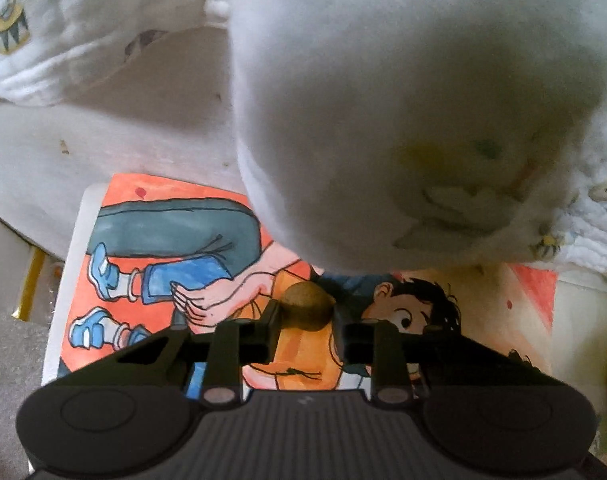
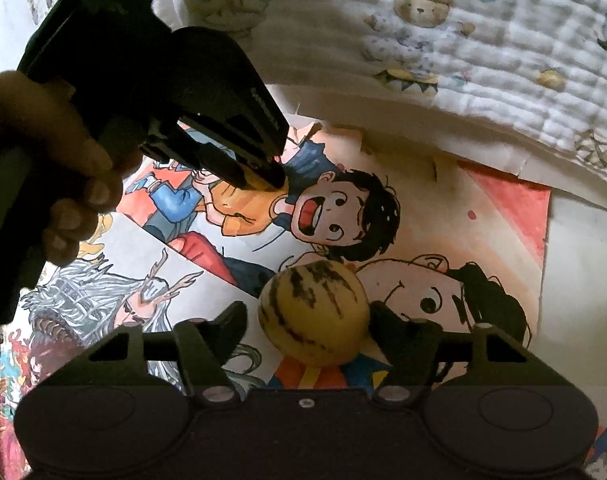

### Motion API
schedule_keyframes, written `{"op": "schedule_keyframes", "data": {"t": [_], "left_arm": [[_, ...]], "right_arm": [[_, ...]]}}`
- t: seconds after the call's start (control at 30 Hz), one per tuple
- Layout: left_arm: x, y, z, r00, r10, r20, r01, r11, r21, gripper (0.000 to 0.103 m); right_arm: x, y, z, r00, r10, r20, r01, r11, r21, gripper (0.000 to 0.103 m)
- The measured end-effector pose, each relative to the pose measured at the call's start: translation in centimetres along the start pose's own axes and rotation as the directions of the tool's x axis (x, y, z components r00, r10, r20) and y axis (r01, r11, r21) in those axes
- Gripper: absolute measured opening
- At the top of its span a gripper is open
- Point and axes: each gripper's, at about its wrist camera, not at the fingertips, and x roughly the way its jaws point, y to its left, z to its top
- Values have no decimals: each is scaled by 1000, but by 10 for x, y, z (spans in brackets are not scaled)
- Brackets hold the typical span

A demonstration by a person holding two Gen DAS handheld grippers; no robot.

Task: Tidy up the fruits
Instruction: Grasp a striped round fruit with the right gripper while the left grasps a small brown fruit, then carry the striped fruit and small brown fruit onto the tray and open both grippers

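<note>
In the left wrist view my left gripper [image 1: 306, 314] is shut on a small brown kiwi [image 1: 308, 305], held just above a colourful cartoon drawing [image 1: 151, 240]. The same gripper [image 2: 259, 176] shows from outside in the right wrist view, held by a hand [image 2: 63, 184] at the upper left. My right gripper [image 2: 307, 320] has its fingers on both sides of a yellow pepino melon with dark stripes [image 2: 313, 312], which rests over the drawings; the left finger stands slightly apart from it.
A large white cloth bulge [image 1: 403, 112] hangs close above the left gripper. A quilted white blanket with bear prints [image 2: 463, 40] lies behind the drawings. More cartoon sheets [image 2: 87, 300] cover the surface at the left.
</note>
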Motion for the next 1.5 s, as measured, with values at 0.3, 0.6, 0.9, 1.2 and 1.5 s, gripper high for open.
{"op": "schedule_keyframes", "data": {"t": [0.3, 0.6, 0.9, 1.2, 1.5], "left_arm": [[-1, 5, -19, 999, -40, -19, 40, 999, 35, 30], [-12, -6, -46, 1000, -12, -20, 15, 987, 158, 30], [-37, -36, -73, 999, -32, -7, 33, 970, 241, 30], [-62, -57, -101, 997, -81, -10, 80, 952, 294, 30], [-93, -78, -141, 988, -153, -12, 148, 928, 341, 30]], "right_arm": [[-5, -2, -2, 1000, -3, 11, 3, 1000, 16, 57], [-40, -19, -25, 998, 6, 60, -11, 996, 86, 57], [-76, -34, -51, 995, -23, 95, 13, 994, 108, 57], [-120, -26, -80, 990, -55, 126, 38, 990, 134, 57], [-163, -24, -120, 984, -103, 143, 79, 983, 165, 56]]}}
